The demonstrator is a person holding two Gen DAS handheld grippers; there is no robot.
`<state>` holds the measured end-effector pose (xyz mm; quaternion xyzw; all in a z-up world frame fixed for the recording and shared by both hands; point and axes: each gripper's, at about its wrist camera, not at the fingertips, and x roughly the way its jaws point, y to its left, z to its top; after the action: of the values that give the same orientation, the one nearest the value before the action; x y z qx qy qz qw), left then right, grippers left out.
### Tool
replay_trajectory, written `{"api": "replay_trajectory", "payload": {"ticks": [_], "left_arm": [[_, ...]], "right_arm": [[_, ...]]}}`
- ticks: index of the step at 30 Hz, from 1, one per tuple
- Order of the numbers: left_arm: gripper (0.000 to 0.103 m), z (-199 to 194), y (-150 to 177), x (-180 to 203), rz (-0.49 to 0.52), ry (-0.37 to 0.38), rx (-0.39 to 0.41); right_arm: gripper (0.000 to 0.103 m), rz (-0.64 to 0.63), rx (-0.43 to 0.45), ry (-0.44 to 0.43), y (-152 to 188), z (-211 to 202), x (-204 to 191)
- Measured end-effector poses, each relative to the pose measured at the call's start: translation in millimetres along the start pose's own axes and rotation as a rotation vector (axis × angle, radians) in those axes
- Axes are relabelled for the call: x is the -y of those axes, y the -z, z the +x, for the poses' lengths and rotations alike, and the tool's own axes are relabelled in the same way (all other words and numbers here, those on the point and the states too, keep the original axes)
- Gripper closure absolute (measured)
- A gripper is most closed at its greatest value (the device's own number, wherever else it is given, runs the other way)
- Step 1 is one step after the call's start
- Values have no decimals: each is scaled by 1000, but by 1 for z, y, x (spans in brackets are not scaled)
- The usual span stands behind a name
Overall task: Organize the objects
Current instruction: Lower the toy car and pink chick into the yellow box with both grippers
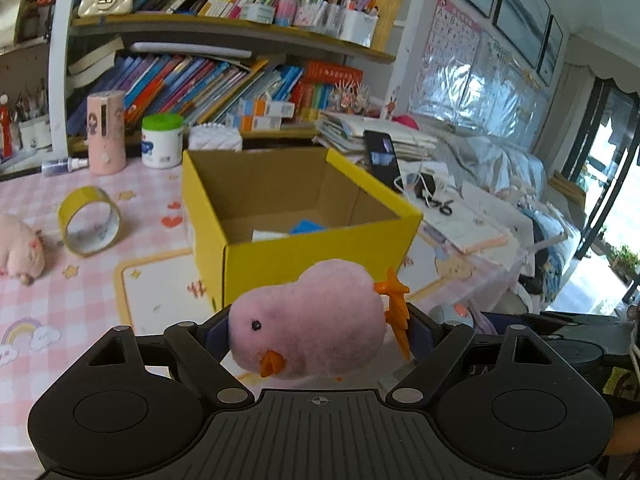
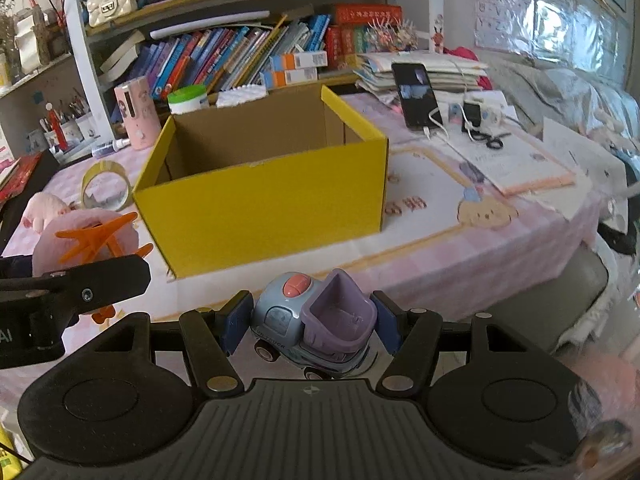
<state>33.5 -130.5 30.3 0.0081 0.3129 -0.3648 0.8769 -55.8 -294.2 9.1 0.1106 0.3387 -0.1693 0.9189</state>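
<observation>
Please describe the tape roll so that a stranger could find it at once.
Find the open yellow cardboard box on the pink checked tablecloth. Left of it stands a yellow-edged tape roll, on its edge. Unlike the pink plush pig beside it, it is a hollow ring.

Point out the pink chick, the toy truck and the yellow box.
pink chick (image 1: 316,320), left wrist view, on its fluffy body.
toy truck (image 2: 316,324), right wrist view, on its purple bed.
yellow box (image 2: 264,216), right wrist view, on its front wall.

A pink checked desk (image 2: 472,252) carries an open yellow box (image 2: 264,200). A tape roll (image 1: 89,220) and pink plush (image 1: 20,250) lie to its left. A phone (image 2: 416,94) stands to its right.
</observation>
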Motion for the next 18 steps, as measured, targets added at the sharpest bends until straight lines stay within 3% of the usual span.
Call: {"api": "replay_trajectory", "payload": {"ticks": [12, 18], "left_arm": [[18, 42, -63, 16, 1, -81, 134], [18, 76, -77, 18, 19, -193, 110]], "right_arm": [[41, -75, 161, -43, -83, 21, 37], [41, -114, 170, -106, -117, 48, 49]]}}
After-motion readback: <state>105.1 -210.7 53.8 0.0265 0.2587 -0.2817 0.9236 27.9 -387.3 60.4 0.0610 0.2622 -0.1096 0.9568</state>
